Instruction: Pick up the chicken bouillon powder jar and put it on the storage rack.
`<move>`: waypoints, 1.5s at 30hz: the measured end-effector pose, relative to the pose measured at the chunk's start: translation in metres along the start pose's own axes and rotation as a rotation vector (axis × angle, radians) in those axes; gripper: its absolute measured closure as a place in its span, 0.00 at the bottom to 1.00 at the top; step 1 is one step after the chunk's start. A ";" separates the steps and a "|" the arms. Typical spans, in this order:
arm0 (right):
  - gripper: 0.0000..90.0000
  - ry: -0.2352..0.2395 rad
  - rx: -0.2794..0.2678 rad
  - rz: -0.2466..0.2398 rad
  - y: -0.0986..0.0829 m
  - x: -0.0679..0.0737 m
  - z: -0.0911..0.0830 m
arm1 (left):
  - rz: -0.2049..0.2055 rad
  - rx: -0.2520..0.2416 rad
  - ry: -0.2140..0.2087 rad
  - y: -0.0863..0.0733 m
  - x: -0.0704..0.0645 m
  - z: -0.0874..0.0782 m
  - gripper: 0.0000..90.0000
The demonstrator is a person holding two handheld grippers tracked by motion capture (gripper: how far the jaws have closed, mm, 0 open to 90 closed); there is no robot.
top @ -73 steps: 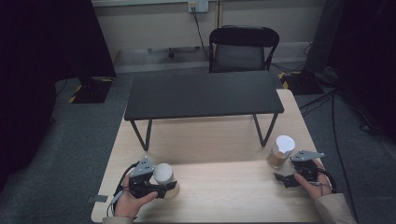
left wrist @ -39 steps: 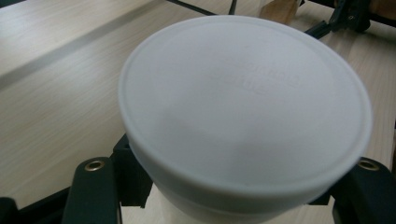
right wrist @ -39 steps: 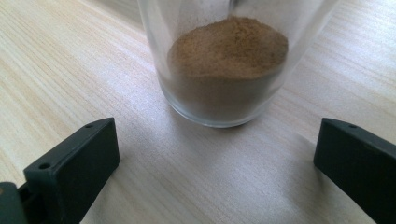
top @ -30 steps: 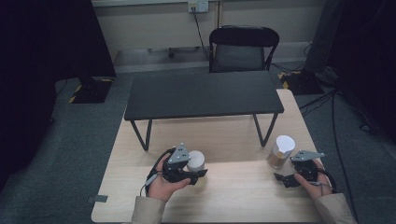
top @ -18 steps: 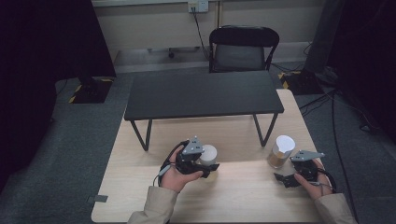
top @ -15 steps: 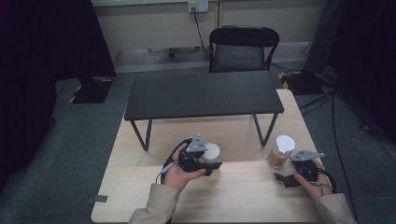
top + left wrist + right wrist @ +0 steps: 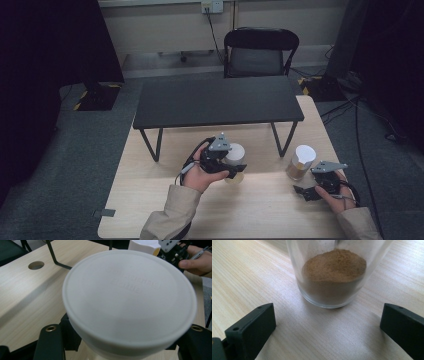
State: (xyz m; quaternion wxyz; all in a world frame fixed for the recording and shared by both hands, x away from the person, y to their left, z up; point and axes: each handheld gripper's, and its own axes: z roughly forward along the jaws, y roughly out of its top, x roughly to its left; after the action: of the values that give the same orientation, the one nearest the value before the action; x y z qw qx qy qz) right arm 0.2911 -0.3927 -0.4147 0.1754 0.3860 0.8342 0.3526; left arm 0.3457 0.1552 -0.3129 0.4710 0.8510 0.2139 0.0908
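A glass jar with a white lid (image 7: 234, 156) and brown powder at its base is held just above the wooden table (image 7: 150, 200), near its middle. My left gripper (image 7: 231, 169) is shut on it. In the left gripper view the white lid (image 7: 128, 297) sits close up between the two black jaws of my left gripper (image 7: 122, 342). A second white-lidded jar of brown powder (image 7: 300, 162) stands at the right. Just in front of it my right gripper (image 7: 307, 182) is open. In the right gripper view that jar (image 7: 334, 272) stands beyond my right gripper (image 7: 325, 326), apart from both jaws.
A low black bench (image 7: 220, 100) on thin metal legs stands across the far half of the table. A black chair (image 7: 260, 50) is behind it. A round cable hole (image 7: 36, 265) is in the tabletop. The second jar (image 7: 143, 245) and the right hand (image 7: 197, 263) lie ahead of the left gripper.
My left gripper has carried its jar from the table's left front to the middle, toward the right jar. The right gripper and its jar have stayed put.
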 end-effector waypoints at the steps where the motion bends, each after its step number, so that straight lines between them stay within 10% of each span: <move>1: 0.00 0.000 0.000 0.000 0.000 0.000 0.000 | 0.003 -0.002 -0.002 0.003 0.000 0.000 0.39; 45: 0.00 0.003 -0.002 -0.005 0.000 -0.001 0.000 | 0.051 -0.032 -0.015 0.128 0.013 -0.042 0.39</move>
State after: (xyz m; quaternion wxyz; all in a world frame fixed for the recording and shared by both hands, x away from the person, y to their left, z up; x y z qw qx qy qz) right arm 0.2919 -0.3934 -0.4149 0.1751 0.3832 0.8352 0.3536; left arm 0.3783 0.1335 -0.1828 0.4835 0.8493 0.1869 0.0998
